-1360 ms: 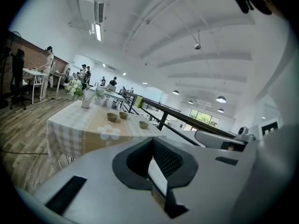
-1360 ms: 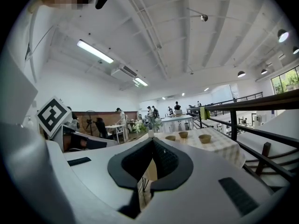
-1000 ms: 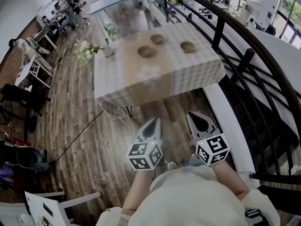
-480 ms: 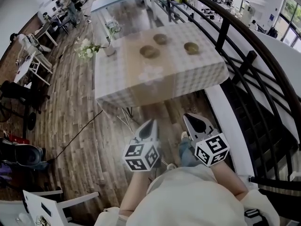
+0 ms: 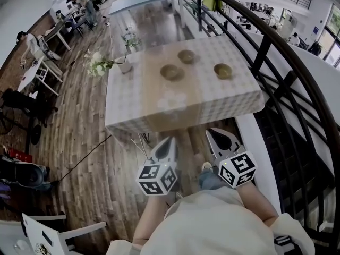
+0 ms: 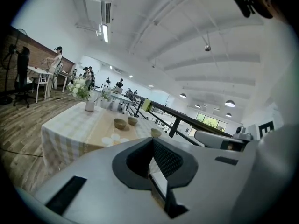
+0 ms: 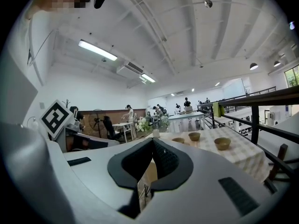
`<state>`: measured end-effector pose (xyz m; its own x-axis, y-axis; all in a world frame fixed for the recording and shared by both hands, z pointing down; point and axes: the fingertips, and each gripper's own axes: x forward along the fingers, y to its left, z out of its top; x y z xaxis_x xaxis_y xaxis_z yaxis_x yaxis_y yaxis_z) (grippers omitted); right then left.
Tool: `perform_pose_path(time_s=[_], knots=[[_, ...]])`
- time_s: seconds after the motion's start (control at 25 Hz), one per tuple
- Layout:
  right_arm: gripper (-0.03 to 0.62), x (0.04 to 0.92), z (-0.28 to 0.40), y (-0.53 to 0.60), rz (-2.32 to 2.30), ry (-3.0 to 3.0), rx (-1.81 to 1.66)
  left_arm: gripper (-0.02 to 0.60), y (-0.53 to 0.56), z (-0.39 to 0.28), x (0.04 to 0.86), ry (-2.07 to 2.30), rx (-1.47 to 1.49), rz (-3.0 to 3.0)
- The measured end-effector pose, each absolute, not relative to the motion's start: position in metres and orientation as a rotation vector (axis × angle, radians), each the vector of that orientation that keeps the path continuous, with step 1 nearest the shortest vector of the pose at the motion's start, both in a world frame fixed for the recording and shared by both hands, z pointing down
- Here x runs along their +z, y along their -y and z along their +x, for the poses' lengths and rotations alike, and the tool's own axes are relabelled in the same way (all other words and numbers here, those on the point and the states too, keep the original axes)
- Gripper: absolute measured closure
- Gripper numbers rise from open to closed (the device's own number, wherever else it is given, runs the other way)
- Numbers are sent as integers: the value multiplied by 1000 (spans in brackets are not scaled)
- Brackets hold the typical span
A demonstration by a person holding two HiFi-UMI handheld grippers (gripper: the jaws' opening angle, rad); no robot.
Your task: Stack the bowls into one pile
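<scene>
Head view: worktop [image 5: 133, 108] sits nearer vs a sec ago, so the person is walking up to it. Left bowl [image 5: 170, 71], far bowl [image 5: 186, 56] & right bowl [image 5: 222, 70] stand apart on it, nothing stacked yet. Left claw [image 5: 169, 142] & right claw [image 5: 218, 136] are both pressed together, empty, short of the worktop edge. Approach only; no pick begun.

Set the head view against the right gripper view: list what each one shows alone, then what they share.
Head view only: the person's torso, and both claws from above, left claw and right claw. Right gripper view only: ceiling lights, and that claw's jaws closed together, empty. Shared: three bowls apart on the checked table, the flowers, the black railing.
</scene>
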<state>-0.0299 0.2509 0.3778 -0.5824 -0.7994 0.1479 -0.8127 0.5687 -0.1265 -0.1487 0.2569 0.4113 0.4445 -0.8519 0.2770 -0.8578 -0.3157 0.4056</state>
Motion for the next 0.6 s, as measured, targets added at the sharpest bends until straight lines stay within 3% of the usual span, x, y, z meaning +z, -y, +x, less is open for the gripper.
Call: perform_pose_path(time_s=[0.6], knots=[[594, 371, 14, -134, 1307, 2741, 220, 577, -142, -110, 409, 1485, -16, 2130]])
